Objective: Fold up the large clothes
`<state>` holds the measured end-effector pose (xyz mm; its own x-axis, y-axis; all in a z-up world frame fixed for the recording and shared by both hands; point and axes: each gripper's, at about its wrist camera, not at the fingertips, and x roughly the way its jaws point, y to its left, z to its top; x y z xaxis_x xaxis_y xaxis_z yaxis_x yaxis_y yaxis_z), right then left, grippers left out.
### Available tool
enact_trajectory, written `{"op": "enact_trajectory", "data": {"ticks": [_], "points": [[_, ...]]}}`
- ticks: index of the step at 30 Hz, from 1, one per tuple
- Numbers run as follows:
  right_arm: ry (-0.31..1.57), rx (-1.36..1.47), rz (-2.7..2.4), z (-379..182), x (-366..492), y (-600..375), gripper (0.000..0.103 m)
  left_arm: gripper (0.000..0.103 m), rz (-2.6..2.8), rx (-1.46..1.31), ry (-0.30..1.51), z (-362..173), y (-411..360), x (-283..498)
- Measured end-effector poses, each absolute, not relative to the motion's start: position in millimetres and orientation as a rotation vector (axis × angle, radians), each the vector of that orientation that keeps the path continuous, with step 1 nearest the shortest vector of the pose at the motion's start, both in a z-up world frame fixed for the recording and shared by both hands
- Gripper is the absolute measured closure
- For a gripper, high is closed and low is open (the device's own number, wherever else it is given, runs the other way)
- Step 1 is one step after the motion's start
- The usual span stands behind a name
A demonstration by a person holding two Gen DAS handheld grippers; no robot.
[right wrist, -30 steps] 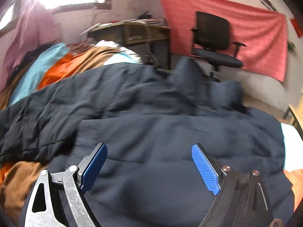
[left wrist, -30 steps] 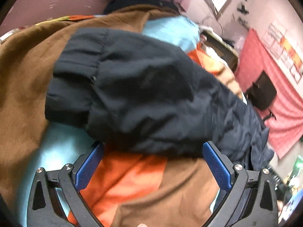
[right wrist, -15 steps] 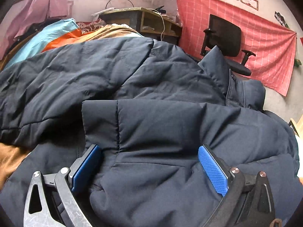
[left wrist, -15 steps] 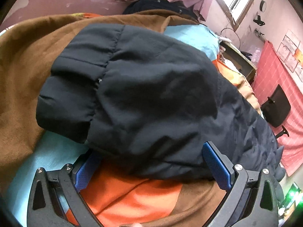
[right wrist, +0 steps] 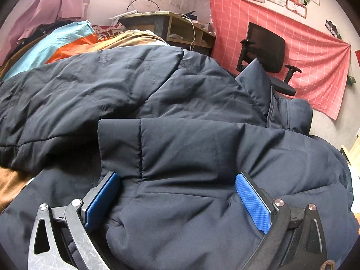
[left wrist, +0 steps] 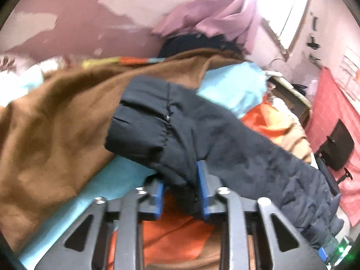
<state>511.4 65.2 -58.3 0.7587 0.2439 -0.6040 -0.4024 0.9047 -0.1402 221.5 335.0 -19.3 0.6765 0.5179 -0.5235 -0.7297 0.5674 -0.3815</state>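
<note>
Gripping the jacket sleeve (left wrist: 180, 135) is the step you have in hand: your left tongs (left wrist: 180, 189) have just been closing, and their blue pads now pinch a bunched fold of the dark navy padded jacket (right wrist: 180, 103), low in the middle of the left wrist view, a little behind the cuff (left wrist: 139, 123). The jacket lies spread over a bed whose brown, light blue and orange bedding (left wrist: 51, 130) fills the left and bottom of that frame. Your right tongs (right wrist: 177, 200) stand wide apart at the bottom of the right wrist view, with the other sleeve (right wrist: 180, 148) lying between the pads; it appears not yet clamped. Next, I judge, you need to close the right tongs on that sleeve, then carry both sleeves in across the jacket body, keeping the puffy fabric from slipping out of the pads.
</note>
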Motion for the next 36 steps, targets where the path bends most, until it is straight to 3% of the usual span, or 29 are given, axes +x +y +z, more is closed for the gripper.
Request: {"op": "enact_trajectory", "data": {"ticks": [7,11,17,25,36], "points": [[0.651,-0.204,0.370,-42.1,510.1,54.8,0.000,0.093,0.574,-0.360,0.230,46.9,277.8,222.6],[0.549,-0.027,0.416,-3.3,472.6,22.8,0.000,0.093,0.396,-0.222,0.129,90.8,224.6,217.4],[0.526,0.005,0.419,40.9,450.0,-20.1,0.000,0.093,0.059,-0.135,0.153,129.0,153.5,244.7],[0.583,0.162,0.237,80.9,443.9,-135.0,0.000,0.093,-0.364,-0.148,0.203,128.1,40.9,301.3],[0.658,0.357,0.103,77.5,462.0,-265.8,0.000,0.093,-0.566,-0.080,0.453,52.9,-72.9,366.1]]}}
